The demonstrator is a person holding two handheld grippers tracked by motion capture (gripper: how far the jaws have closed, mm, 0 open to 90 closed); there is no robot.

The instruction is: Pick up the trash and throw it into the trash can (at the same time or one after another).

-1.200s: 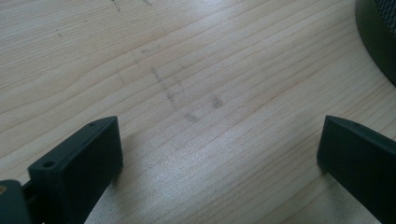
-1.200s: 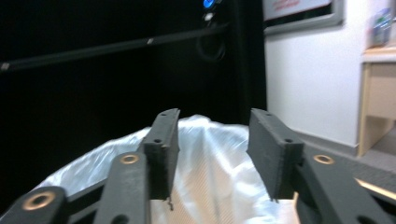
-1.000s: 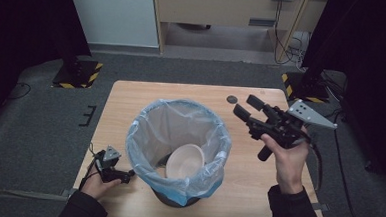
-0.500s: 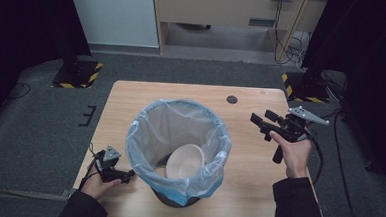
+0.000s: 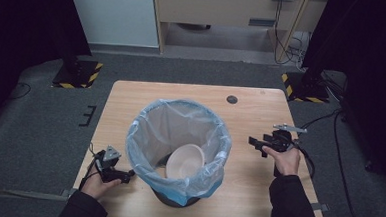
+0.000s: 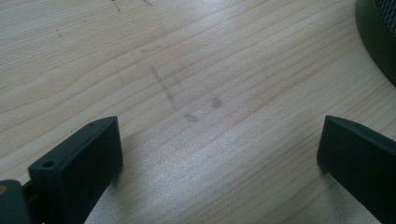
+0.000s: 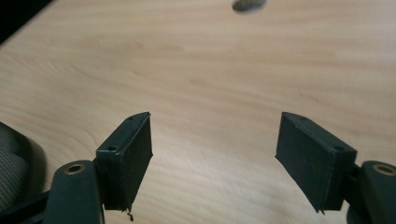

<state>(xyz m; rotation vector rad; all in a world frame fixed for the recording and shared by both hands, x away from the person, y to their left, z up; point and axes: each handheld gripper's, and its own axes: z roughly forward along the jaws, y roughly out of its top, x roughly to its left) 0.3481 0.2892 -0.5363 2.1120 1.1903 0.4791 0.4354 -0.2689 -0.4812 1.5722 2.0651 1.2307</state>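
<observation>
The right hand-held gripper [image 5: 255, 142] is hovering low over the wooden surface [image 5: 261, 112], its jaws having just been opening and now standing wide apart with nothing between them; its own view is showing only bare wood between the two black pads [image 7: 128, 154]. The left hand-held gripper [image 5: 127, 174] is resting on the surface at the near corner, its jaws likewise spread wide and empty, pointing toward the foot of the waste bin [image 5: 178, 153].

The bin, a dark mesh basket lined with a pale blue plastic bag [image 5: 144, 136], is standing upright between the two hand-held grippers, to the left of the right one and to the right of the left one. Inside it a pale, cream-coloured bowl [image 5: 184, 160] is lying tilted on its side against the liner, its mouth facing up and toward the far left. The left hand-held gripper is sitting just beside the bin's base, while the right one is standing somewhat farther off, level with the rim. A small dark round mark [image 5: 232, 99] is showing on the surface beyond the right hand-held gripper. Judging from this, the bowl has already been dropped in and the hands are settling beside the bin.
</observation>
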